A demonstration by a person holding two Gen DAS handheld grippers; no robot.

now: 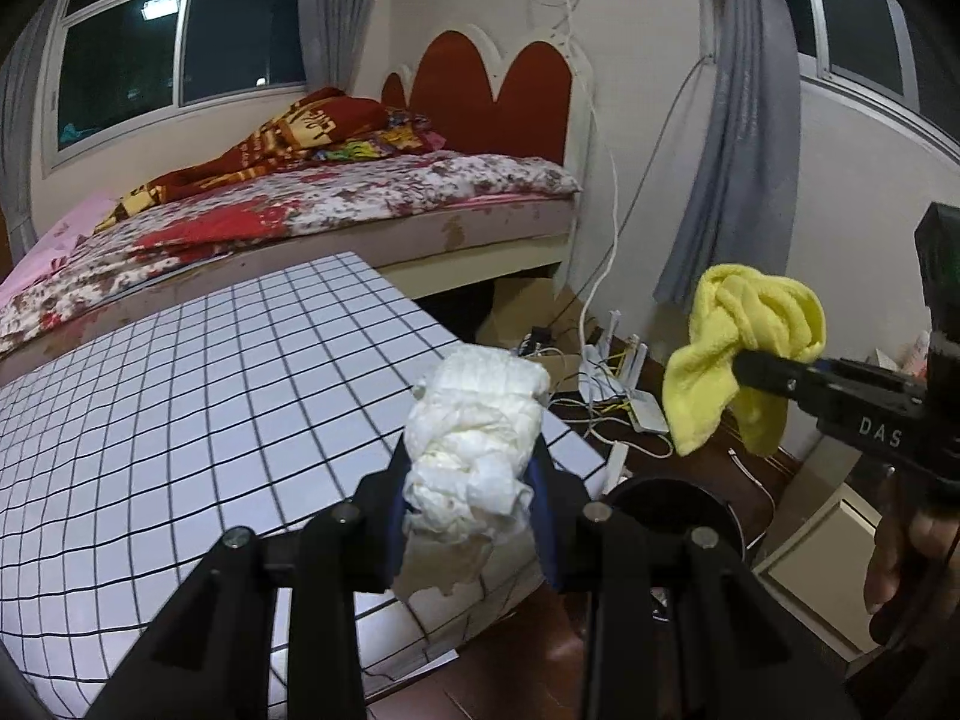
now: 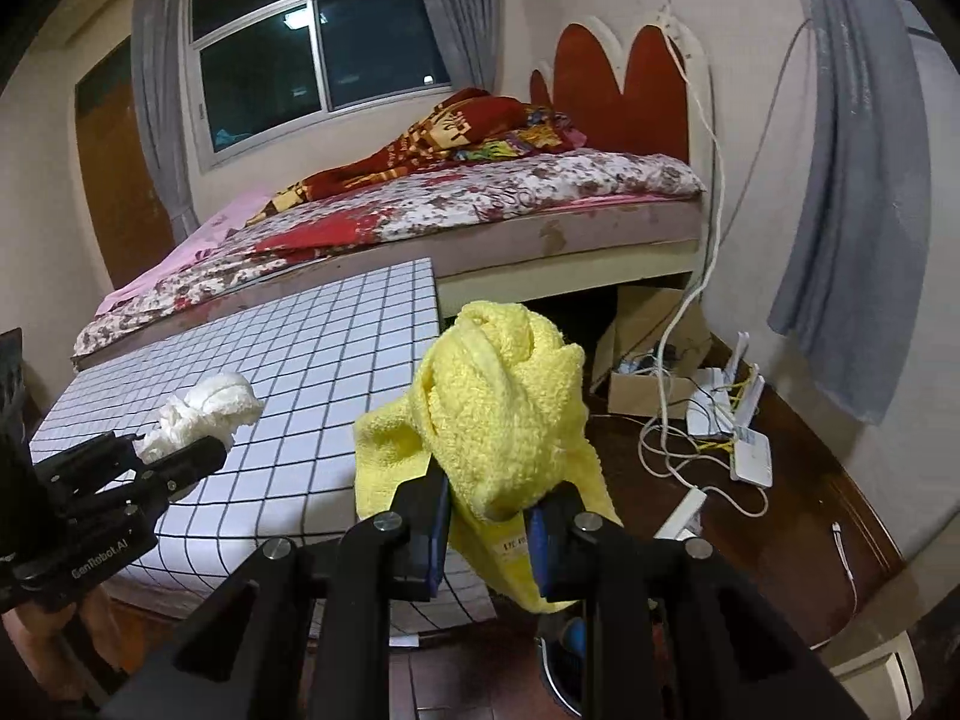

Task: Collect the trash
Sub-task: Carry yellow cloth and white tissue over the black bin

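We find both grippers loaded and lifted clear of the gridded table [image 1: 180,396]. The left gripper [image 1: 468,510] has its jaws drawn narrow onto a crumpled white tissue wad [image 1: 480,450]; the pads bear on its flanks and the bulk stands up past the fingertips toward 12 o'clock. We judge the grip is taken low so that the loose paper cannot unfold and slip out.

The right gripper [image 2: 489,516] has its jaws pinched close on a yellow cloth [image 2: 498,408], held at its bunched middle, with loose corners hanging at 9 and 5 o'clock of the jaws. In the left wrist view the same cloth sits at 3 o'clock of the tissue, well apart from it.

A dark round bin [image 1: 672,510] shows just beyond the left gripper's right finger, at about 4 o'clock of the tissue, on the floor off the table corner. We judge both pieces are being carried off the table edge toward it, neither yet over its mouth.

Cables and a white router [image 2: 750,456] lie on the floor at 3 o'clock of the cloth, near the bed [image 2: 540,204]; a dropped cloth corner could snag there
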